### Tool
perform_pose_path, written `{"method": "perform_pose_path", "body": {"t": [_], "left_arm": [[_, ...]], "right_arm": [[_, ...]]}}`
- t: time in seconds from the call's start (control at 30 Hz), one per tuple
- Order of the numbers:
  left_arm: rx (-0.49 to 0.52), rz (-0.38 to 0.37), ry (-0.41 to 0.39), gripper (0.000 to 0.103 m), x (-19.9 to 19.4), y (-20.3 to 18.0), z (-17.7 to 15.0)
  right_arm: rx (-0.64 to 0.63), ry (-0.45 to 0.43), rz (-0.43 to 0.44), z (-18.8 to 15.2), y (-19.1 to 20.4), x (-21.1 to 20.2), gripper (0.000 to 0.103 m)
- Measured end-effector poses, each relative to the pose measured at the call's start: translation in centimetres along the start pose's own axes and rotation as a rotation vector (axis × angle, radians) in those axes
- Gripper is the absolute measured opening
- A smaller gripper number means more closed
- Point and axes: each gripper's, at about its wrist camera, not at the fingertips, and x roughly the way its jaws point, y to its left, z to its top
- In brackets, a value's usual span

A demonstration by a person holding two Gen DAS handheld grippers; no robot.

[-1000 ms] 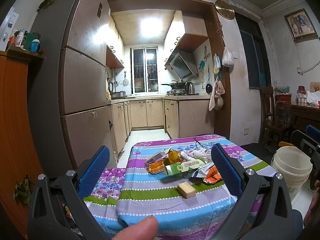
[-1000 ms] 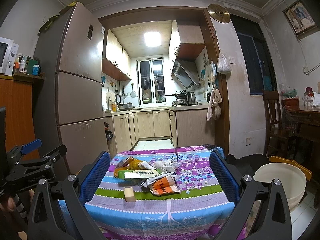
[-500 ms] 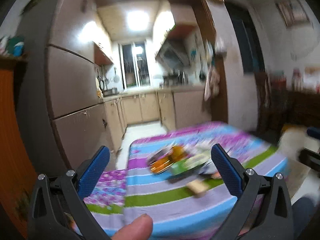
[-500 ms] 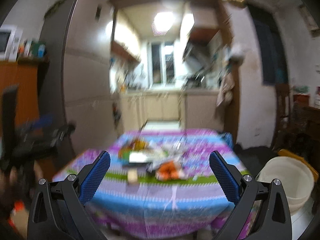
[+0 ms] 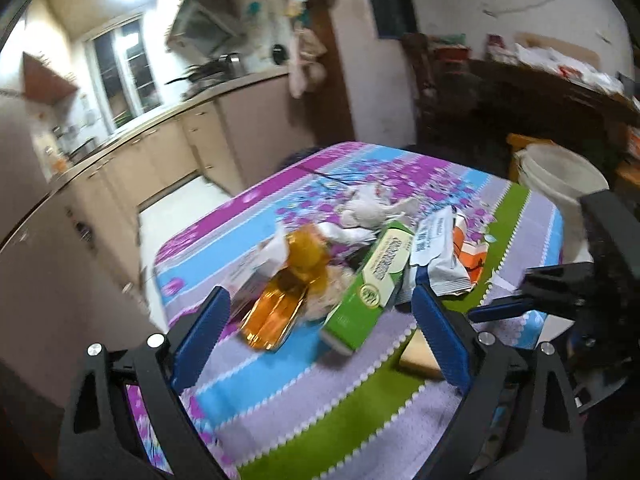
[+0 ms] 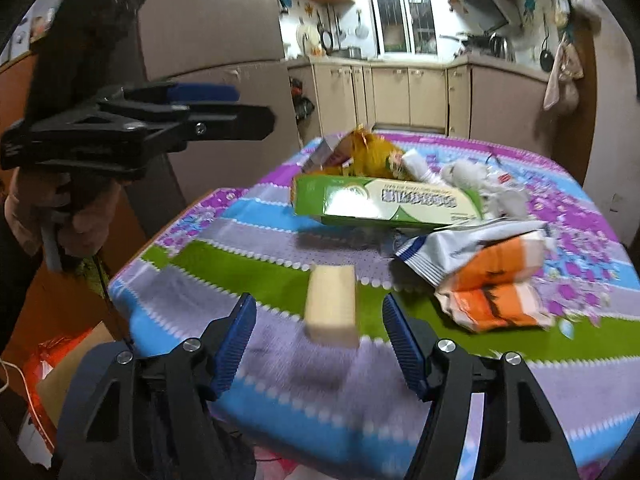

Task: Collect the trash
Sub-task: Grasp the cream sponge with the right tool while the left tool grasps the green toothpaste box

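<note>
- The right gripper (image 6: pixel 316 320) hangs over the near edge of the table (image 6: pixel 280 408); its jaws have just been closing yet stand apart, with the pale yellow block (image 6: pixel 331 304) between the blue pads and no pad pressing on it. Blur smears the block's near end.
- The left gripper (image 5: pixel 320 328) points down at the pile; its jaws have also just narrowed a little and stay wide apart, empty, with the amber wrapper (image 5: pixel 280 308) and the green box (image 5: pixel 372 284) beyond the tips. Its right finger hides most of the yellow block in that view.
- In the right wrist view a hand (image 6: pixel 60 216) grips the left gripper's handle at the left border, only partly in frame.
- The trash lies mid-table: the green box on its side, a white-and-orange packet (image 6: pixel 488 276) to its right, crumpled white tissue (image 6: pixel 480 180) behind. What lies under the pile is hidden.
- The near green and lilac stripes of the cloth are bare, leaving room around the block.
- A white bucket (image 5: pixel 560 184) stands on the floor past the table's right edge; its inside cannot be made out.
- Kitchen cabinets (image 6: pixel 400 92) line the far wall, blurred.
</note>
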Motion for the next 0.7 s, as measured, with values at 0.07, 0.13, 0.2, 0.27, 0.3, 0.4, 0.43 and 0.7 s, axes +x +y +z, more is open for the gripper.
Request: {"method": "perform_pose_path", "body": {"t": [0.07,0.13,0.2,0.27,0.3,0.4,0.43,0.7], "left_arm": [[0.05,-0.039,0.009,0.089,1.4,-0.4,0.2],[0.088,-0.072,0.026,0.089,3.0,-0.8,0.4],[0.116,-0.103,0.039,0.086,4.3,-1.1,0.8],[0.151,-0.127,0.058,0.077,5.5,-1.6,1.0],[0.166,-0.148,0.068,0.071,6.0,-1.9,1.1],[0.216,-0.177,0.101,0.064,7.8,-2.9,1.1],[0.229,-0.181,0.107,0.064,8.1,-3.1,1.0],[0.358,-0.172,0.183,0.054,11.2,-5.6,0.5]], "right_arm": [[0.005,0.02,0.008,-0.2,-0.3,1.5,0.066],[0.004,0.04,0.003,-0.4,-0.3,2.4,0.049],[0.013,0.038,-0.018,-0.7,-0.4,2.6,0.033],[0.036,0.017,-0.016,-0.9,-1.0,1.5,0.033],[0.045,-0.001,-0.014,-1.2,-1.2,0.5,0.032],[0.078,-0.041,-0.013,-2.0,-1.9,-2.7,0.032],[0.088,-0.046,-0.013,-2.3,-2.1,-3.3,0.032],[0.175,-0.065,-0.027,-3.8,-4.3,-5.9,0.032]]}}
